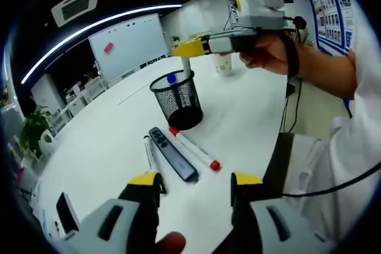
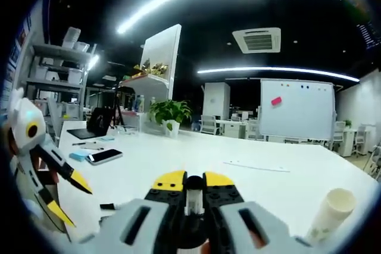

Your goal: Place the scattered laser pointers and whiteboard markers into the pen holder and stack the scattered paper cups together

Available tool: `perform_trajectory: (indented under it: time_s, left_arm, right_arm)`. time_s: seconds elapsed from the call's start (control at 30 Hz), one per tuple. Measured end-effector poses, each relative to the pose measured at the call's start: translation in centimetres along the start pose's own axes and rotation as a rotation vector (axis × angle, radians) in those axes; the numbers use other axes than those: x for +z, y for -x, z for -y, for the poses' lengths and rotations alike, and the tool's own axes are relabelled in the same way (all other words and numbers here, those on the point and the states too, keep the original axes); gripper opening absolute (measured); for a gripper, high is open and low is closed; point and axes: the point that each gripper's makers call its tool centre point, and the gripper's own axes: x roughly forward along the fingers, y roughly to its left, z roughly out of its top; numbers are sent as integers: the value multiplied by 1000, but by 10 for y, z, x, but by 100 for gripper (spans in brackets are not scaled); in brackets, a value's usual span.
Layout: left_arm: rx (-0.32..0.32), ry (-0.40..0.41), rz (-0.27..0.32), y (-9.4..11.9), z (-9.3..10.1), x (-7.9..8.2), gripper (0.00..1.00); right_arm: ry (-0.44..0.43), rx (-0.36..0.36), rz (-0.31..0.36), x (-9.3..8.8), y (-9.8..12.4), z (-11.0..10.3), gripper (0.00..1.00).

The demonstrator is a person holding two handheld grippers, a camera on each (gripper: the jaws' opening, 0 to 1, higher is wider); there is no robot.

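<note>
Two hand-held grippers are at work. The right hand-held gripper (image 2: 187,190) has its yellow-tipped jaws closed on a slim grey-white item, a whiteboard marker (image 1: 186,65) by my reading. In the left gripper view that same gripper sits in the upper middle of the frame, with the marker hanging straight down over the black mesh pen holder (image 1: 177,100), its lower end at the rim beside a blue-capped pen (image 1: 171,78) already standing inside.

To do this step well, I would keep the marker upright, centre it over the opening away from the blue cap, lower it until most of its length is inside, and only then part the jaws, so it neither bounces off the rim nor tips the light holder.

The left hand-held gripper (image 1: 196,181) waits at the bottom of its own view with its jaws spread wide and nothing between them. Just beyond it on the white desk (image 1: 107,141), in the lower middle, lie a dark laser pointer (image 1: 172,153), a red-capped marker (image 1: 193,147) and a thin white pen (image 1: 149,152), close together in front of the holder.

A stack of paper cups (image 2: 331,213) lies at the lower right of the right gripper view. A phone (image 2: 104,156) rests at the middle left there.
</note>
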Motion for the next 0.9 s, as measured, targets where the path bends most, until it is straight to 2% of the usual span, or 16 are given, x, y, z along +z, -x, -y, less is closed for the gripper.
perform_trajectory:
  time_s: [0.9]
  left_arm:
    - [-1, 11, 2, -1, -1, -1, 49]
  right_arm:
    - [10, 2, -18, -11, -4, 0, 11]
